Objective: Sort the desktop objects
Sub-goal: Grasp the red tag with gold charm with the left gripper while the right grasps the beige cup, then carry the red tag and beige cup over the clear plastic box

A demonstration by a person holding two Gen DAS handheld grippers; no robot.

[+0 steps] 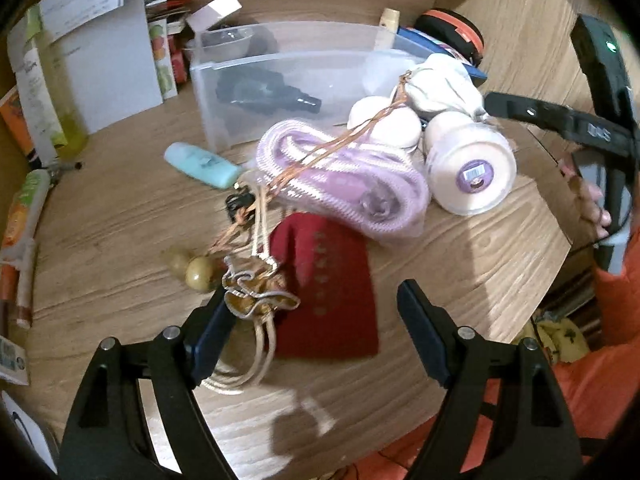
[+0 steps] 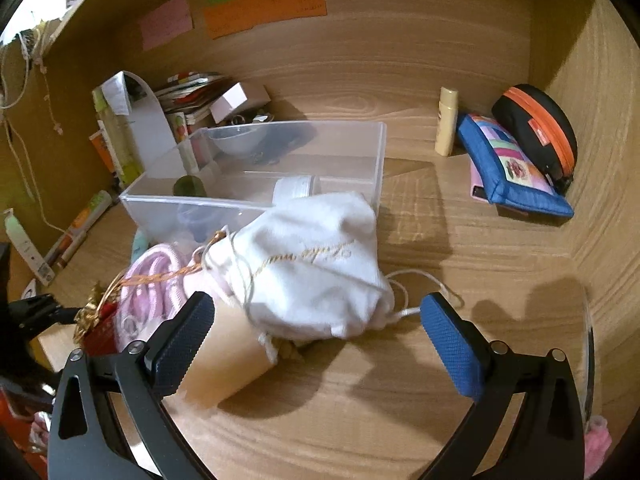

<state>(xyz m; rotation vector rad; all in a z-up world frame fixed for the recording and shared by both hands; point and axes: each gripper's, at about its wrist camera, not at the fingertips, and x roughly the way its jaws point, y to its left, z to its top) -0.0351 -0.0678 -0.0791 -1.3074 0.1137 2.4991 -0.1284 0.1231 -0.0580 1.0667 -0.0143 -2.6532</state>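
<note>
Wooden desk (image 2: 460,248) bearing a clear plastic bin (image 2: 376,152); white drawstring bag (image 2: 316,256) just before it, red pouch (image 1: 324,300) nearer. Left gripper (image 1: 308,320) and right gripper (image 2: 316,332) both spread wide, holding nothing.

Black hand-held gripper (image 1: 312,332) — blue textured pads, silver screws — apparently orange sleeve (image 1: 616,304).
</note>
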